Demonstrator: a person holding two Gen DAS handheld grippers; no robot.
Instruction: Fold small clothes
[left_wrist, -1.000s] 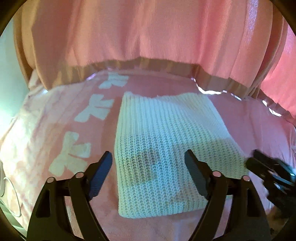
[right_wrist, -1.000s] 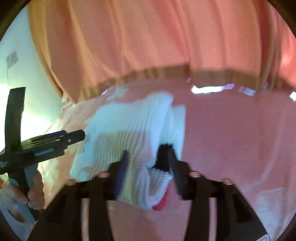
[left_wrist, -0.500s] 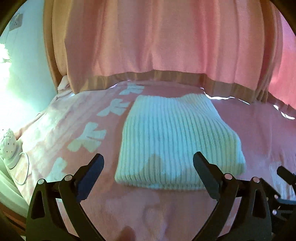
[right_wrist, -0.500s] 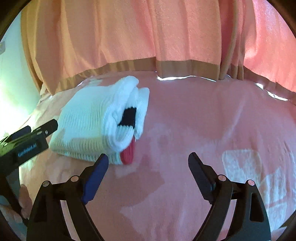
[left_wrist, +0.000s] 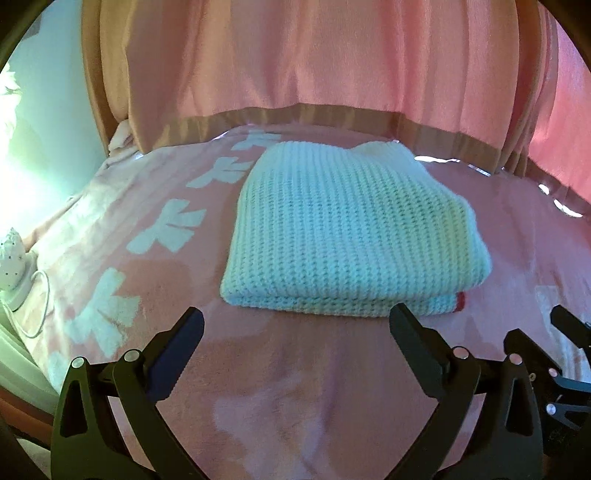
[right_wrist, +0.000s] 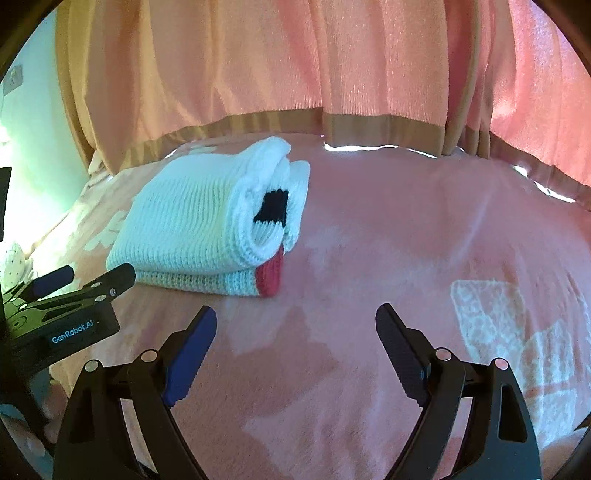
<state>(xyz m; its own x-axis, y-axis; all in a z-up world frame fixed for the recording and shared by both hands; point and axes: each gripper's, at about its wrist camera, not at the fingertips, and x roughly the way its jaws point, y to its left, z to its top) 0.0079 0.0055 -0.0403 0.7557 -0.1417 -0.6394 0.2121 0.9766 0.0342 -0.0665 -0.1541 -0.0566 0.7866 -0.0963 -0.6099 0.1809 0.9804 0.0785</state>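
A white knitted garment (left_wrist: 343, 221) lies folded into a thick rectangle on the pink blanket (left_wrist: 295, 387). Its open side with a black patch and a red edge (right_wrist: 269, 273) faces the right wrist view, where the whole bundle (right_wrist: 184, 221) sits to the upper left. My left gripper (left_wrist: 295, 314) hovers just short of the garment's near edge, its jaws opening, nothing between them. My right gripper (right_wrist: 295, 310) is open over bare blanket, right of the garment, holding nothing. The left gripper's body (right_wrist: 74, 291) shows at the left edge of the right wrist view.
A pink curtain (left_wrist: 295, 74) with a tan hem hangs behind the bed. White bow shapes (left_wrist: 166, 229) run down the blanket's left side. A small white dotted object with a cord (left_wrist: 13, 266) sits at the left bed edge. A pale patterned patch (right_wrist: 517, 332) lies at right.
The right gripper let go of the garment's folded edge and opened. Both grippers drew back towards the near side, and the garment now lies flat and apart from them.
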